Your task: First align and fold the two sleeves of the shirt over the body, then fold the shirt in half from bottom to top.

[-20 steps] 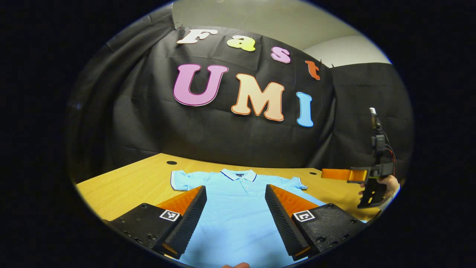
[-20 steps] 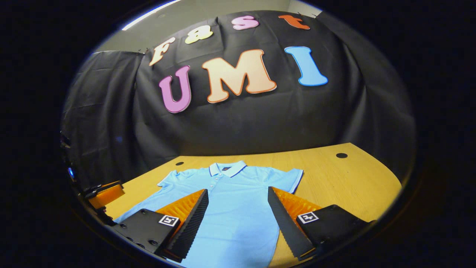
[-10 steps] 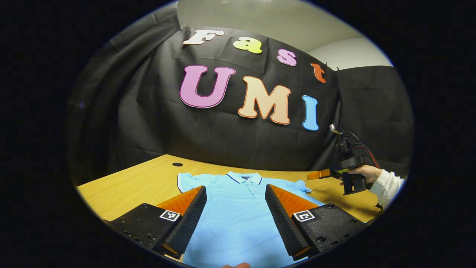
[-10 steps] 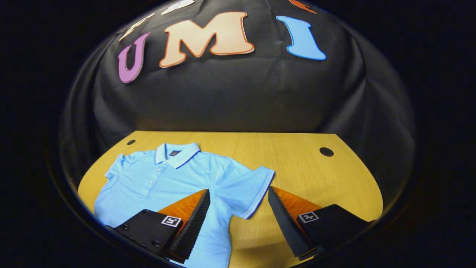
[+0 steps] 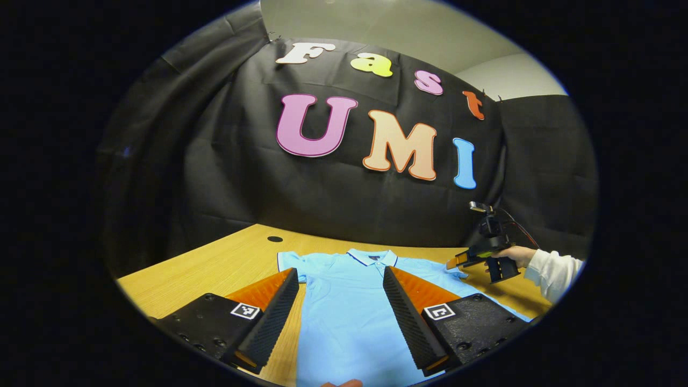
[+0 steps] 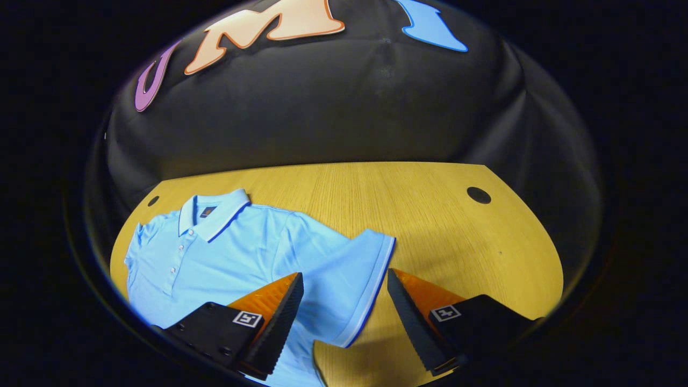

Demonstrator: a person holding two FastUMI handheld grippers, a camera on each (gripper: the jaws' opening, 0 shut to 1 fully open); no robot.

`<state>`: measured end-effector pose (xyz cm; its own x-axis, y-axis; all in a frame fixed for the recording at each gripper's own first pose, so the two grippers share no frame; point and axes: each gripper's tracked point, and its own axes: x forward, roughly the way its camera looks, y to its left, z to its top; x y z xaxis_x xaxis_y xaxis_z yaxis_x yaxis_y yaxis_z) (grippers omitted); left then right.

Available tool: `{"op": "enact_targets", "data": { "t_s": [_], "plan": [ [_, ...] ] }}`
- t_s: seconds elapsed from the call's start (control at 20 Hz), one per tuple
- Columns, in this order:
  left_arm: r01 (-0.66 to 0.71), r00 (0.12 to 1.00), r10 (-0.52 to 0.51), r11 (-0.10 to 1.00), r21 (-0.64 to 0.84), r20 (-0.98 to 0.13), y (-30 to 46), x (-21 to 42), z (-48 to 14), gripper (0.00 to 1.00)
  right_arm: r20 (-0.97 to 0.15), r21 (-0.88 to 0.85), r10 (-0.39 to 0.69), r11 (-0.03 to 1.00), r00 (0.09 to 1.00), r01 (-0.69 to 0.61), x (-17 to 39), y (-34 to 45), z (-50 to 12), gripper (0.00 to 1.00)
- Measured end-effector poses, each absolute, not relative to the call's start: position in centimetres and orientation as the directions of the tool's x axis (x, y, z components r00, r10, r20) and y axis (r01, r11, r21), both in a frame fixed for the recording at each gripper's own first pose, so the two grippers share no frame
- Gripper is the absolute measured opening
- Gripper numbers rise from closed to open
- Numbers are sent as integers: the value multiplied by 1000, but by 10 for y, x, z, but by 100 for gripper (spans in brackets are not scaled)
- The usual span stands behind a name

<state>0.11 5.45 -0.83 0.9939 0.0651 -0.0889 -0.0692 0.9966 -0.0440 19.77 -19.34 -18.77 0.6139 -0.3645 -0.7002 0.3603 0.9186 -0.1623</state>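
Left gripper view: light blue polo shirt (image 5: 344, 301) lies flat, front up, on the wooden bench (image 5: 215, 269), collar (image 5: 372, 257) toward the black cloth wall. No containers on the bench. Left hand-held gripper (image 5: 339, 306) hangs low over the lower body of the shirt, fingers spread wide, nothing between them; its left finger sits over bare bench just beside the shirt's side edge, its right finger over the fabric. Both short sleeves are unfolded, spread out to the sides. Farther off on the right, the right hand-held gripper (image 5: 454, 263) is held by a hand (image 5: 513, 255) in a white sleeve (image 5: 553, 271); its tip is down near the shirt's sleeve on that side, contact cannot be told from here.

Right gripper view: right hand-held gripper (image 6: 344, 306) points down at the sleeve (image 6: 349, 269) with the white-and-dark trimmed cuff. Fingers spread apart, the cuff edge lying between them, not pinched. Left finger is over the sleeve fabric, right finger over bare bench (image 6: 441, 226). Shirt (image 6: 215, 258) is flat, collar (image 6: 215, 212) and button placket visible to the left. A round dark hole (image 6: 478, 194) is in the benchtop far right.
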Motion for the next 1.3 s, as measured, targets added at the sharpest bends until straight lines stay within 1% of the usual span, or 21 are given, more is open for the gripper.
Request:
{"op": "enact_targets", "data": {
  "t_s": [0.05,0.25,0.45,0.55,0.6,0.65,0.75,0.8,0.9,0.95,1.0,1.05,1.1,1.15,1.3],
  "plan": [
    [-61,995,57,997,-44,-87,53,1,-8,94,-703,-163,-363,919,611,359,198,-193,-189,94],
    [-50,994,44,997,-57,-102,50,2,-11,94,-725,-154,-347,924,595,351,195,-190,-200,94],
    [-55,994,50,997,-50,-98,52,1,-10,94,-720,-140,-335,928,608,345,198,-188,-201,97],
    [-57,994,52,997,-45,-93,52,1,-9,94,-716,-133,-322,934,620,331,200,-186,-202,89],
    [-56,995,52,998,-43,-91,52,1,-8,94,-715,-127,-313,938,626,324,201,-184,-203,79],
    [-54,995,51,998,-41,-88,52,1,-7,94,-714,-122,-306,940,630,319,202,-182,-204,74],
    [-52,995,48,998,-38,-83,51,1,-5,94,-715,-101,-291,943,636,318,204,-178,-204,54],
    [-51,996,48,998,-38,-81,52,1,-4,94,-715,-86,-284,943,639,322,205,-176,-205,34],
    [-44,996,41,998,-37,-78,50,1,-4,94,-714,-77,-279,943,643,323,206,-174,-205,10],
    [-43,996,40,998,-38,-73,50,1,-2,94,-712,-81,-282,943,643,324,206,-175,-204,11],
    [-43,997,40,998,-37,-71,51,2,-2,94,-710,-75,-281,942,646,327,207,-171,-202,2],
    [-43,997,41,998,-35,-71,52,2,-2,94,-700,-67,-271,946,661,317,210,-167,-197,3],
    [-44,997,41,998,-35,-72,52,2,-3,92,-688,-70,-271,948,673,310,211,-164,-191,3],
    [-45,996,43,998,-37,-74,53,3,-3,94,-674,-59,-262,951,691,304,215,-159,-184,4],
    [-41,996,36,998,-55,-79,52,3,-4,94,-638,56,-187,956,747,287,231,-129,-156,3]
  ]
}}
